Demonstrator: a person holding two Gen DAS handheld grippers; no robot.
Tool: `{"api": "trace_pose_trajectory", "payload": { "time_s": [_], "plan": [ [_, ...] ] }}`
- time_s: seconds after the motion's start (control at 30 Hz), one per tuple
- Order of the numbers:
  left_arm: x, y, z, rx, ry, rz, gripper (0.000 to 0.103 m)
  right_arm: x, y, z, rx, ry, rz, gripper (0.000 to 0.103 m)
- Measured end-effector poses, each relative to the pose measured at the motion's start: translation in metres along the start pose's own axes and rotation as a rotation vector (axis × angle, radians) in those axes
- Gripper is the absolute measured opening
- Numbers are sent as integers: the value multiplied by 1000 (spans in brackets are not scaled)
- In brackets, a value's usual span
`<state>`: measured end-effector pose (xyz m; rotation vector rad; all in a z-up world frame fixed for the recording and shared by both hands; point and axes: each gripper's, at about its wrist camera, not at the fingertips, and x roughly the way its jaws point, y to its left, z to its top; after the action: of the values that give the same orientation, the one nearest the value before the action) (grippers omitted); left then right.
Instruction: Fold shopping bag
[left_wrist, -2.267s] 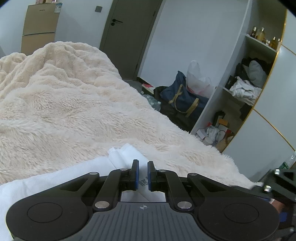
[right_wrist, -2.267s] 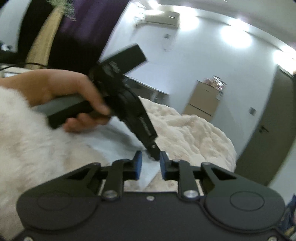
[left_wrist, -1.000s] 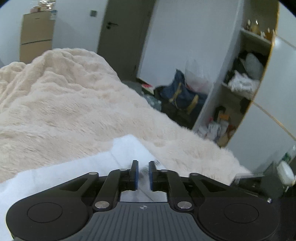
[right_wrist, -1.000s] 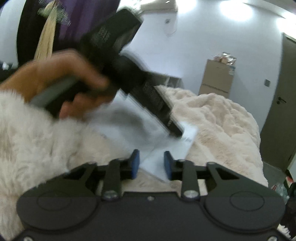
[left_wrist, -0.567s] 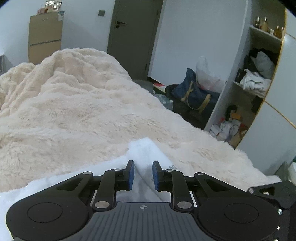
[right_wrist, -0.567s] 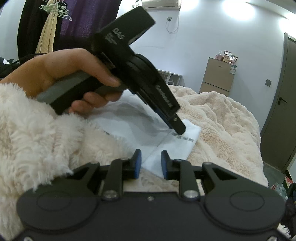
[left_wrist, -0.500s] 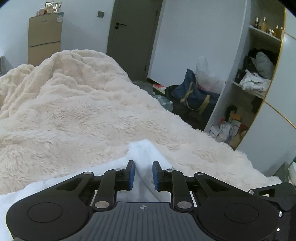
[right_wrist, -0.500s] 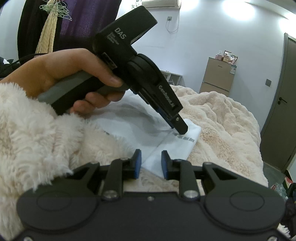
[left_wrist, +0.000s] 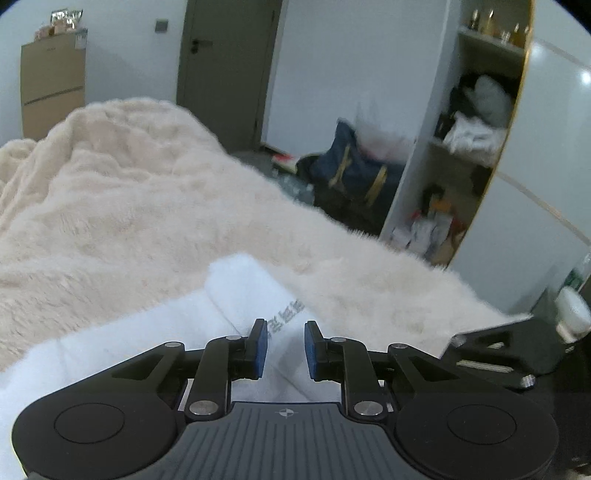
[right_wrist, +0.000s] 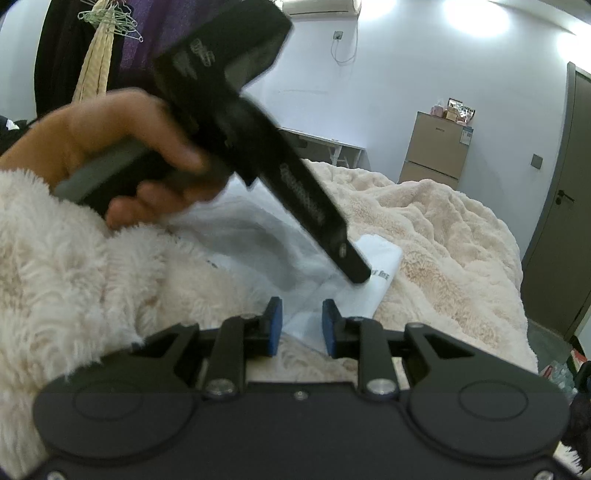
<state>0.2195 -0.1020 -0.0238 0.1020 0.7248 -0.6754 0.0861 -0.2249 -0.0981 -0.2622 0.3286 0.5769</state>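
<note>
Left wrist view: the left tongs (left_wrist: 282, 345) stand parted over a white shopping bag (left_wrist: 255, 295) (printed lettering near its edge) lying flat on a cream plush blanket (left_wrist: 147, 206) on the bed, gripping nothing. Right tongs (right_wrist: 301, 325), likewise parted and empty, hover beside the bag's near edge.

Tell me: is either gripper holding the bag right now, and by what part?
Neither. The left gripper and right gripper both stand open over the white shopping bag, which lies flat on the fluffy blanket.
</note>
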Motion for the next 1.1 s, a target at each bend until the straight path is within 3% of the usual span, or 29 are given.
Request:
{"api": "trace_pose_trajectory", "payload": {
  "time_s": [0.17, 0.33, 0.5, 0.67, 0.73, 0.77, 0.83, 0.9, 1.0, 1.1],
  "plan": [
    [0, 5, 1, -18, -4, -9, 18, -19, -48, 0, 286, -53, 121, 29],
    [1, 7, 0, -25, -3, -14, 18, -12, -113, -25, 783, -36, 277, 30],
    [1, 9, 2, -28, -5, -18, 18, 10, -123, -42, 937, 21, 377, 30],
    [0, 9, 2, -34, -9, -23, 18, 28, -125, -49, 1014, 39, 404, 29],
    [-1, 10, 1, -41, -18, -27, 18, 30, -123, -51, 1031, 14, 413, 21],
    [-3, 11, 2, -48, -27, -31, 18, 30, -123, -50, 1031, 3, 415, 9],
    [-13, 17, 4, -91, -78, -58, 18, 26, -123, -45, 997, -9, 390, 6],
    [-26, 21, 7, -129, -132, -75, 18, 15, -127, -35, 932, -27, 336, 5],
    [-40, 24, 10, -158, -191, -87, 18, -14, -130, -12, 710, -38, 110, 5],
    [-38, 20, 11, -165, -197, -107, 18, -25, -121, -1, 580, -6, -10, 5]
  ]
}}
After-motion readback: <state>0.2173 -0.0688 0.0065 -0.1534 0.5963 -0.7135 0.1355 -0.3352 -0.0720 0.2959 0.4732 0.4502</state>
